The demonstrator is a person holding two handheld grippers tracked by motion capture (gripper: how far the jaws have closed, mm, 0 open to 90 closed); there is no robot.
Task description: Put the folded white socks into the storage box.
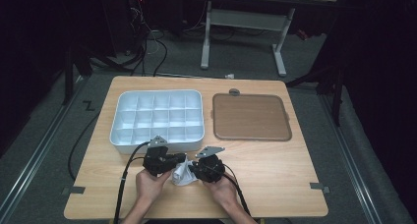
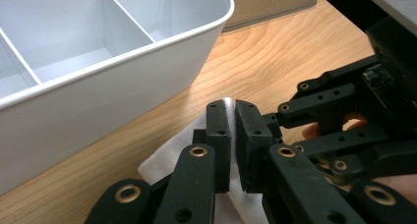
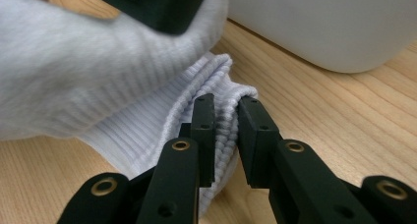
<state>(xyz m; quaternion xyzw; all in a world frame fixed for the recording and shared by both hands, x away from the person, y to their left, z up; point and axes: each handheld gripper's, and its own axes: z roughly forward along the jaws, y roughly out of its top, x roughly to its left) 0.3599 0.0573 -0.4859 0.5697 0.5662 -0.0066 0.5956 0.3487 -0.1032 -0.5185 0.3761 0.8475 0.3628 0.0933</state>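
A white sock (image 1: 181, 175) lies bunched on the wooden table (image 1: 275, 170) near its front edge, between both hands. My left gripper (image 1: 178, 163) comes in from the left and is shut on a thin fold of the sock (image 2: 164, 161), its jaws (image 2: 232, 106) almost touching. My right gripper (image 1: 193, 171) comes in from the right and is shut on the sock's ribbed cuff (image 3: 162, 118), which is pinched between its pads (image 3: 226, 103). The rest of the sock (image 3: 78, 71) bulges up to the left of the cuff.
A white divided tray (image 1: 156, 143) with several empty compartments stands just behind the grippers, its wall (image 2: 113, 94) close to the left jaws. A brown flat lid (image 1: 251, 117) lies to its right. A desk frame and cables stand beyond the table.
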